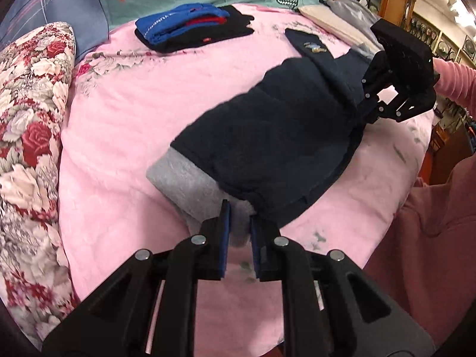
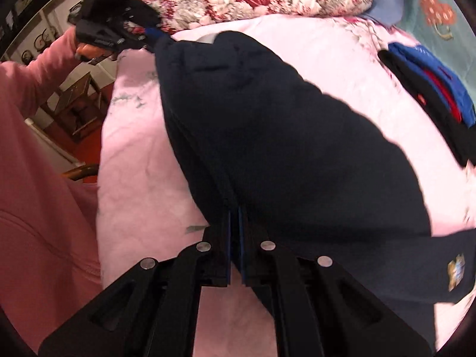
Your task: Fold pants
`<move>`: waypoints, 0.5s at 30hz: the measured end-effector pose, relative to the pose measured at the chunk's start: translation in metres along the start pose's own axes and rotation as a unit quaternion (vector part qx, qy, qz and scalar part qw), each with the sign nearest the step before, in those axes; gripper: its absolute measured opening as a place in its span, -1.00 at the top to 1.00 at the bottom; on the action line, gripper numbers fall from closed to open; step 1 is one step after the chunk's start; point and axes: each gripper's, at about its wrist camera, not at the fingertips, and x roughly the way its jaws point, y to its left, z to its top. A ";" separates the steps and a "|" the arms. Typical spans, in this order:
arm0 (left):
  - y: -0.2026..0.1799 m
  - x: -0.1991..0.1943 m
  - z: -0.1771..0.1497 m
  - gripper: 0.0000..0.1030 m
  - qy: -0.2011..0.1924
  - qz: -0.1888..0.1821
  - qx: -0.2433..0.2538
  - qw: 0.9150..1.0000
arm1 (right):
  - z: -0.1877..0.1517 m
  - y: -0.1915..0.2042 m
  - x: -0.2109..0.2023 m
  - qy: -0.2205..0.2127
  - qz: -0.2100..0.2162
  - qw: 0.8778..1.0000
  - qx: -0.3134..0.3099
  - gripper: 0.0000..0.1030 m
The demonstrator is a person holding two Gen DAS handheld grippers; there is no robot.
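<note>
At six o'clock in the left wrist view, the left tongs (image 1: pixel 239 223) pinched the grey cuff end (image 1: pixel 184 183) of the navy pants (image 1: pixel 267 136), blue pads pressed against the cloth. In the right wrist view, also at six o'clock, the right tongs (image 2: pixel 236 217) were clamped almost together on a dark edge of the same pants (image 2: pixel 282 148). The garment stretched between both tongs across the middle of a bed with a pink sheet (image 1: pixel 128 119), its far part with a small embroidered patch (image 1: pixel 312 46) lying toward one o'clock. A pink sleeve (image 1: pixel 455 80) showed at three o'clock. A floral pillow (image 1: pixel 26 113) lay at nine o'clock. Farther off, at eleven o'clock, a stack of folded clothes (image 1: pixel 190 26) in blue, red and black rested on the sheet.
</note>
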 end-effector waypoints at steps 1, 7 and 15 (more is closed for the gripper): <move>0.000 0.003 -0.003 0.68 0.000 0.004 -0.003 1.000 | -0.001 -0.002 0.001 -0.008 0.002 1.000 0.011 0.91; -0.013 0.002 -0.014 -0.48 0.024 0.103 0.010 0.994 | -0.008 -0.012 -0.022 -0.034 0.041 0.995 0.081 0.16; -0.054 -0.050 0.048 -0.76 -0.095 0.053 -0.031 0.994 | -0.025 -0.143 -0.115 -0.144 -0.129 0.913 0.359 0.10</move>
